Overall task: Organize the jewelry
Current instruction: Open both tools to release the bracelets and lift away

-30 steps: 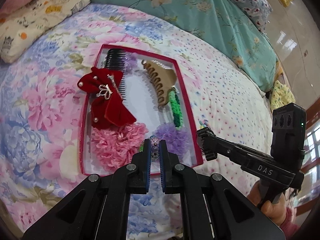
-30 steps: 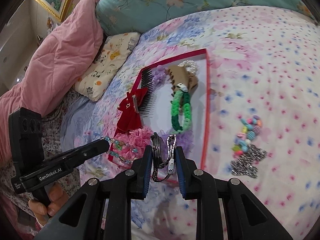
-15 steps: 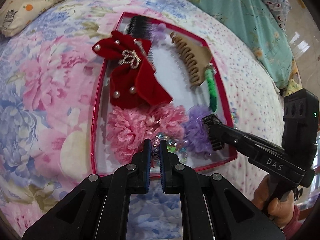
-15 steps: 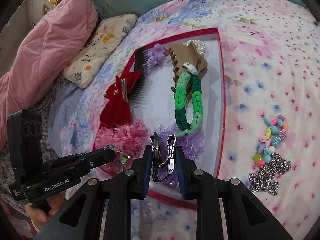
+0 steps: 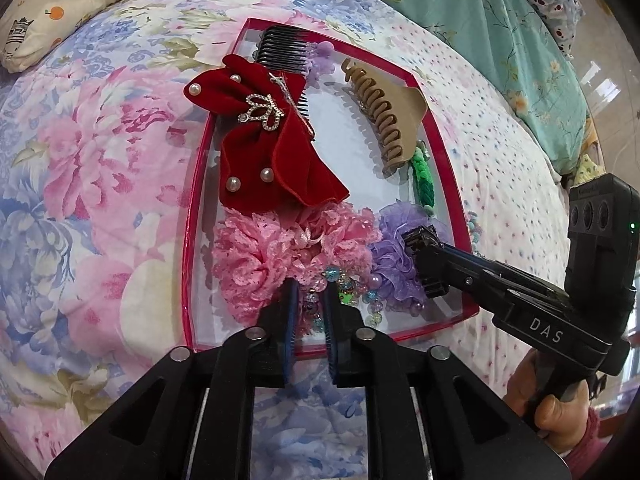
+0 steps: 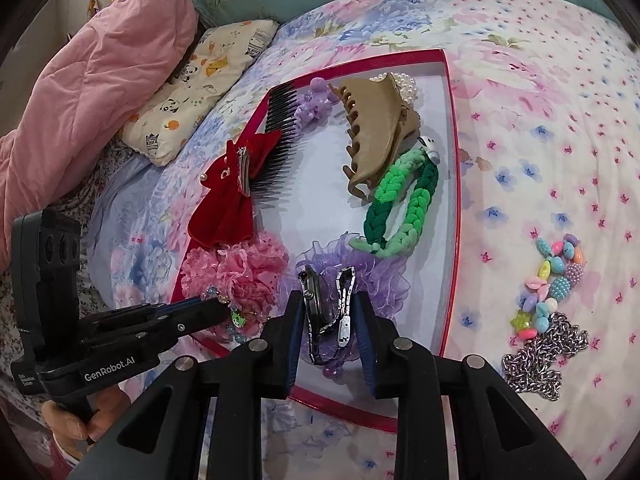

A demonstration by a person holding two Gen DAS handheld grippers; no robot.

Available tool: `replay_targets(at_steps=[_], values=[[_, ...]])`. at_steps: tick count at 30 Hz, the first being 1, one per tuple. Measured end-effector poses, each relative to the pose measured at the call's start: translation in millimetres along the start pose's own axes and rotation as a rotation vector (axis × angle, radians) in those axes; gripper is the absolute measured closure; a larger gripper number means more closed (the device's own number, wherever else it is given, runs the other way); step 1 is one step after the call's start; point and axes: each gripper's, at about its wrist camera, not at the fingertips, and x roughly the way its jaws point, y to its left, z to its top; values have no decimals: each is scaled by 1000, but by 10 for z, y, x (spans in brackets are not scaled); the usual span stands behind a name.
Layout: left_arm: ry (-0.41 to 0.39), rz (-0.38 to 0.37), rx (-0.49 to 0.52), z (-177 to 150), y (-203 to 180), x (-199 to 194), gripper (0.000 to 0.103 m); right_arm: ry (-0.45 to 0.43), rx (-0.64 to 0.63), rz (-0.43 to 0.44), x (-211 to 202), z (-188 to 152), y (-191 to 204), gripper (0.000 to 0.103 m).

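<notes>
A red-rimmed tray (image 5: 192,248) (image 6: 450,240) lies on the floral bedspread. It holds a red velvet bow (image 5: 272,152), black comb (image 5: 280,50), tan claw clip (image 5: 384,112), green braided band (image 6: 400,208), pink scrunchie (image 5: 280,256) and purple scrunchie (image 5: 394,256). My left gripper (image 5: 310,300) has its jaws slightly apart over a beaded bracelet (image 5: 344,286) lying on the pink scrunchie. My right gripper (image 6: 327,312) is shut on a metal wristwatch (image 6: 320,304) over the purple scrunchie (image 6: 372,276).
A pastel bead bracelet (image 6: 556,280) and a silver chain (image 6: 540,356) lie on the bedspread right of the tray. A pink quilt (image 6: 80,92) and patterned pillow (image 6: 200,88) lie at far left, a teal pillow (image 5: 500,40) behind.
Both grippers moved in over the tray's near end. The left jaws have parted a little and the beaded bracelet now rests on the pink scrunchie. The right still holds the watch.
</notes>
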Motion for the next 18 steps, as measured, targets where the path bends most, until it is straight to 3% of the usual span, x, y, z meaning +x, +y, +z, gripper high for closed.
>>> replay_targets(at_steps=[4,18], values=[[-8,9,10,-27,-43,-50,70,-2,8,5,-15,9,5,75],[-24,32,27,-108,-83,-175,63,-40,45,33,-219,-13,-32,59]])
